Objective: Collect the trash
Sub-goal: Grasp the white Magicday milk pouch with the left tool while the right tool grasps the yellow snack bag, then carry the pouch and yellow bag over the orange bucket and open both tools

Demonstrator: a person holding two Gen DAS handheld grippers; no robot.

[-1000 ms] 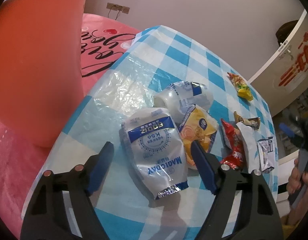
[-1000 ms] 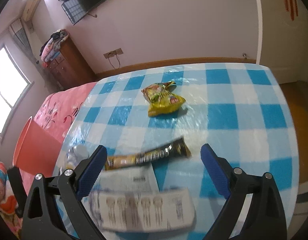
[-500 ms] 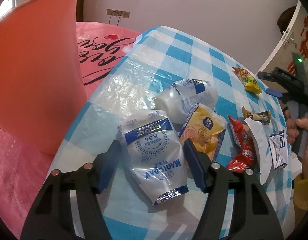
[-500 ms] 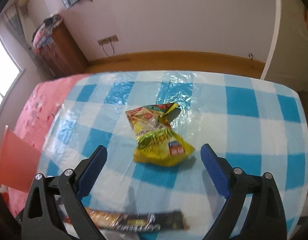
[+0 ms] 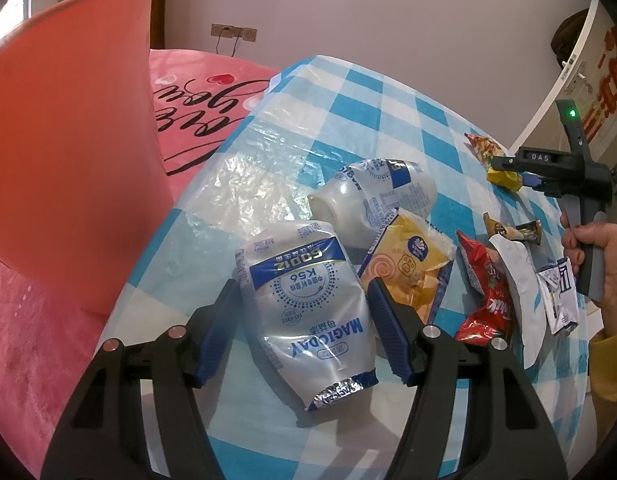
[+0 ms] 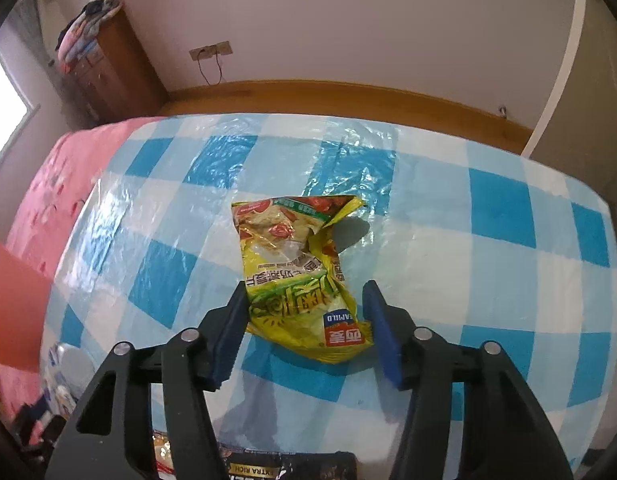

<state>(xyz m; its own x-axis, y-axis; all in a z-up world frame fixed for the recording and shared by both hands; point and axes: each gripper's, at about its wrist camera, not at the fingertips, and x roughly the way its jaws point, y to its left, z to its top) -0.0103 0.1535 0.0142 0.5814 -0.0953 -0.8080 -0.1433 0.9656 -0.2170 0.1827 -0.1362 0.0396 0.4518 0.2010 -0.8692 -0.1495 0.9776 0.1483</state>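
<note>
Black hand-held gripper (image 5: 304,332), blue pads (image 5: 386,320), silver screws; sleeve (image 5: 610,364) probably yellow.

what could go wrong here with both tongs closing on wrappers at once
1. The left tongs straddle the slick white milk pouch; squeezed across its width, it may buckle and slip out.
2. The yellow snack packet lies right by the left tongs' right pad and could get dragged along.
3. The right tongs are closing around only the near end of the crumpled yellow-green bag, so it might pull free when lifted.

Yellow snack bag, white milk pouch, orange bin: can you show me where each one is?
Yellow snack bag (image 6: 296,280), right wrist view, printed middle.
White milk pouch (image 5: 304,300), left wrist view, front label.
Orange bin (image 5: 68,140), left wrist view, outer wall.
</note>
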